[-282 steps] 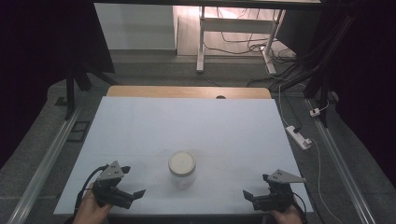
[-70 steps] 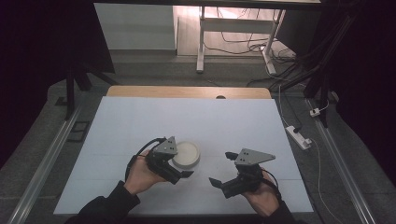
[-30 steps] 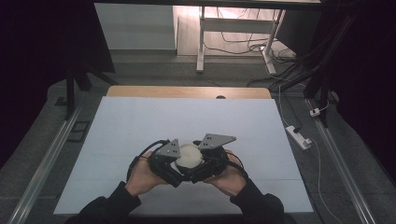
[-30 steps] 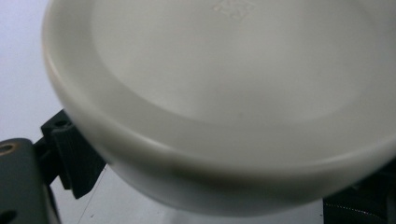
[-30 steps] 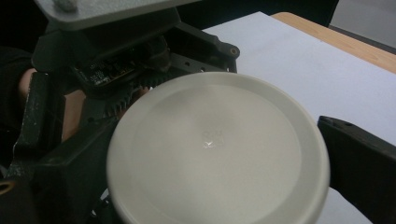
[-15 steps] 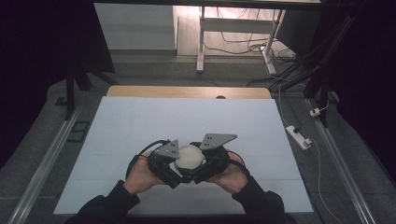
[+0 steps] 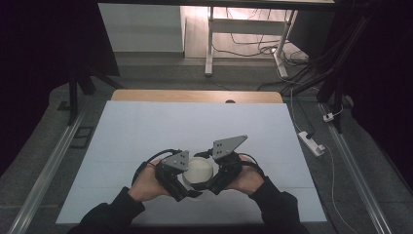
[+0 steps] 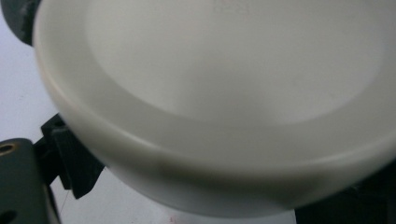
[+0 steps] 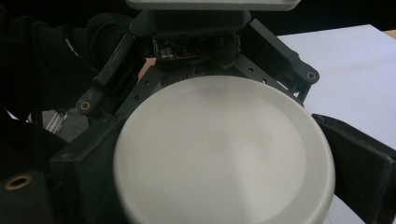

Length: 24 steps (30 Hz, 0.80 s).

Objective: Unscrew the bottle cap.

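From above, my left gripper point(image 7: 187, 183) and my right gripper point(image 7: 210, 181) meet around the jar point(image 7: 198, 170), which stands on the white table point(image 7: 146, 126) near the middle of its near edge. The left one comes in from the jar's left, the right one from its right, and both press close against it. The jar's white lid point(image 7: 199, 167) faces up between the two grey plates.

In the left gripper view the lid point(image 8: 224, 93) is very close: smooth, off-white, round, with a raised rim and a shallow sunken centre. A black jaw shows at its lower left and another at the lower right, so the jaws stand wide, one on either side of the jar; I cannot tell whether they press it.

In the right gripper view the lid point(image 9: 224, 154) sits between my two black jaws, one against each side of its rim, clamped on it. A small embossed mark sits at its centre. My left gripper point(image 9: 205, 42) faces me just behind it.
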Tool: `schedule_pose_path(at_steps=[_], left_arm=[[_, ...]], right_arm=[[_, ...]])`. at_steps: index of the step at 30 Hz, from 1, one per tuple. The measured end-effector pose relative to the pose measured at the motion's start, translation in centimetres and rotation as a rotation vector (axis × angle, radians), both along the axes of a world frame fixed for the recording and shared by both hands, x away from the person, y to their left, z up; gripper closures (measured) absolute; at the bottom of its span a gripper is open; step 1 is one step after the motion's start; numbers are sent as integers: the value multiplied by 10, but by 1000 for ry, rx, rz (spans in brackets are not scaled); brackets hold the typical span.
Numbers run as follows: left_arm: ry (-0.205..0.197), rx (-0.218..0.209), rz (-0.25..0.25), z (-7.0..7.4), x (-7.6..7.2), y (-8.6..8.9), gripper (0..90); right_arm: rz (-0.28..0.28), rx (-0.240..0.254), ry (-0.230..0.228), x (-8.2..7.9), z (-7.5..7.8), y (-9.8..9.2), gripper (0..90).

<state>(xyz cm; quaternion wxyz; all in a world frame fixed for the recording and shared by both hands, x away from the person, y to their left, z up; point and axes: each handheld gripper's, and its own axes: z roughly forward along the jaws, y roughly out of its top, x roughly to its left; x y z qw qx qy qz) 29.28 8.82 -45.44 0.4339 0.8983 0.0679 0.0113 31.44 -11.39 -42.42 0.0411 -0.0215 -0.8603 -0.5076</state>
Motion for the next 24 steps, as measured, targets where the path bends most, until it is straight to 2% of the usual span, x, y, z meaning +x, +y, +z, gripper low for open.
schedule_pose_path(at_steps=[3,7,8,9,11,12,15,19,24], left_arm=[[-1,-6,9,1,1,0,77],[-2,-8,44,2,1,2,77],[-2,-8,44,2,1,2,77],[-3,-12,72,2,2,3,77],[-1,-15,106,2,3,3,77],[-1,-15,106,2,3,3,77],[-7,-9,168,3,4,6,77],[-14,2,195,3,4,6,77],[-12,3,210,3,3,4,77]], right_arm=[[-19,12,19,-2,0,1,0],[-81,17,9,-6,7,1,0],[-81,17,9,-6,7,1,0],[-144,18,-8,-9,12,0,0],[-208,12,-27,-12,15,0,0],[-236,11,-35,-13,15,-1,0],[-314,-3,-30,-15,14,1,0],[-366,7,-41,-16,10,5,0],[-382,29,-28,-16,5,8,20]])
